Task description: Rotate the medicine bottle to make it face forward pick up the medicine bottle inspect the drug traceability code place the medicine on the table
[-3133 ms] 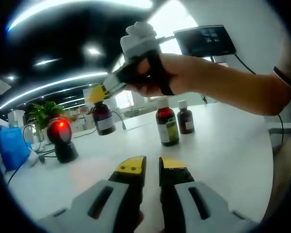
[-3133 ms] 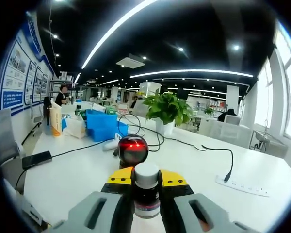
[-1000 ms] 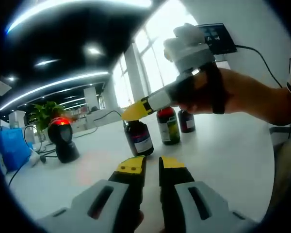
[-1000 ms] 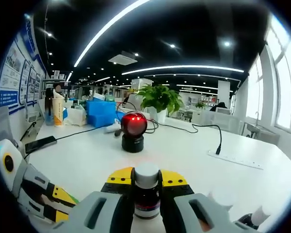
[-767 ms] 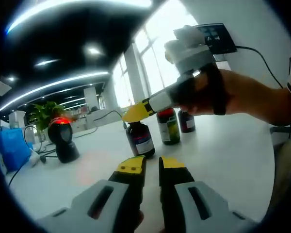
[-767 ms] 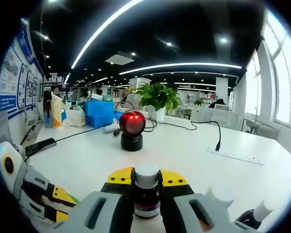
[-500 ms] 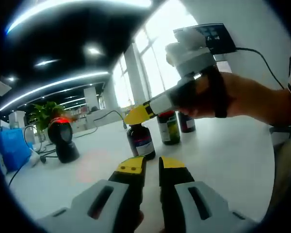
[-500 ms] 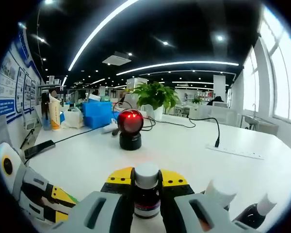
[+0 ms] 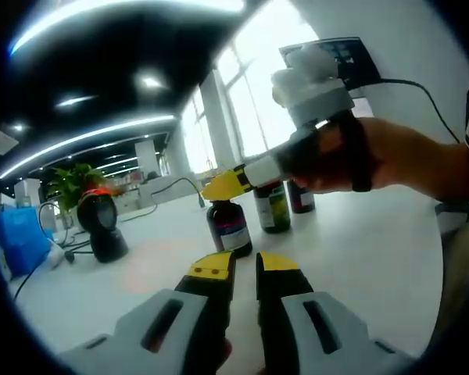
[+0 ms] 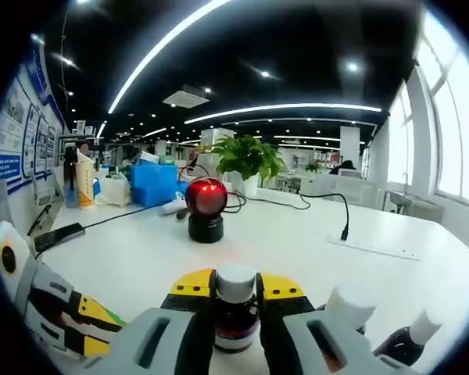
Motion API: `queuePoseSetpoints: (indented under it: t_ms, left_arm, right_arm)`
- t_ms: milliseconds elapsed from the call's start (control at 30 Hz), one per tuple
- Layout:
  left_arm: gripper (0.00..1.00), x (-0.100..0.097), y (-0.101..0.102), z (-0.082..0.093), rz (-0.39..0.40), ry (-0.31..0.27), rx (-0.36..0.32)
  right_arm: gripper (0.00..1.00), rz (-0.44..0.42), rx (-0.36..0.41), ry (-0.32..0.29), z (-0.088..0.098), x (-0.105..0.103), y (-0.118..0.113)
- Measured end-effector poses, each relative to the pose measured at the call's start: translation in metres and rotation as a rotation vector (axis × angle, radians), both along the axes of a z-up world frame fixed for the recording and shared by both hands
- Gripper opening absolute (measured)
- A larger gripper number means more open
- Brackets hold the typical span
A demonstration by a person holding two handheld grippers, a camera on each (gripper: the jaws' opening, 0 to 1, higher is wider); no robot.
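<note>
Compared with three seconds back, the medicine bottle (image 10: pixel 235 308) no longer hangs in the air near the scanner (image 10: pixel 206 208); the right gripper (image 10: pixel 236 295) has carried it across and down, and in the left gripper view the bottle (image 9: pixel 229 227) now stands with its base on or just above the white table (image 9: pixel 359 258) (contact cannot be told for sure), the right gripper's yellow tips (image 9: pixel 223 186) at its cap. The right gripper's jaws are clamped on the dark bottle just below its white cap, one yellow pad on each side. A hand (image 9: pixel 352 152) wraps the right gripper's handle. The scanner, its red light glowing, has slid farther off in the right gripper view over the same span and now sits well apart from the held bottle. The left gripper (image 9: pixel 245 266) has kept its place low over the table, its jaws nearly together with a thin gap and nothing between them. Just behind the held bottle stand a second bottle with a green and yellow label (image 9: pixel 272 206) and a smaller dark bottle (image 9: pixel 301 197); their white caps (image 10: pixel 350 306) rise close at the right of the right gripper view. Beyond the scanner are a potted plant (image 10: pixel 245 160), a blue bin (image 10: pixel 156 182) and a black cable (image 10: pixel 328 207) running to a power strip (image 10: pixel 375 248).
</note>
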State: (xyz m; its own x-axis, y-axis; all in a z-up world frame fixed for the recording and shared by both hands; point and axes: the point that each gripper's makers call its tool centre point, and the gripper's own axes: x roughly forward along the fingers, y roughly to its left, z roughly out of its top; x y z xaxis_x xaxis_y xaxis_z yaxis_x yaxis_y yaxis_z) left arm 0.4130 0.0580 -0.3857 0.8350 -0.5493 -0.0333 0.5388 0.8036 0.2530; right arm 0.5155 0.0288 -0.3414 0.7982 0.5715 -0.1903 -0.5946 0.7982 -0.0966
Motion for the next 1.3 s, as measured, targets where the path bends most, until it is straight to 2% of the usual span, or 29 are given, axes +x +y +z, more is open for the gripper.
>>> queuePoseSetpoints:
  t_ms: [333, 533, 633, 767, 900, 1033, 1300]
  left_arm:
    - [0.03, 0.000, 0.000, 0.000, 0.001, 0.001, 0.000]
    - [0.03, 0.000, 0.000, 0.000, 0.000, 0.001, -0.001]
    - [0.03, 0.000, 0.000, 0.000, -0.001, 0.001, -0.002]
    - [0.03, 0.000, 0.000, 0.000, -0.001, 0.002, -0.008]
    - [0.03, 0.000, 0.000, 0.000, -0.002, 0.002, -0.009]
    - [0.03, 0.000, 0.000, 0.000, -0.001, 0.003, -0.007]
    - [0.03, 0.000, 0.000, 0.002, -0.002, 0.001, -0.011]
  right_arm:
    - [0.18, -0.005, 0.013, -0.002, 0.002, -0.004, -0.002]
    - [0.16, -0.004, 0.038, -0.015, 0.012, -0.010, -0.005]
    - [0.12, -0.004, 0.041, -0.027, 0.017, -0.012, -0.006]
    - [0.00, 0.004, 0.049, -0.017, 0.016, -0.019, -0.005]
    - [0.00, 0.010, 0.051, -0.019, 0.015, -0.026, -0.006]
    - [0.00, 0.015, 0.040, -0.055, 0.019, -0.033, -0.011]
    - [0.00, 0.043, 0.042, -0.043, 0.016, -0.044, -0.014]
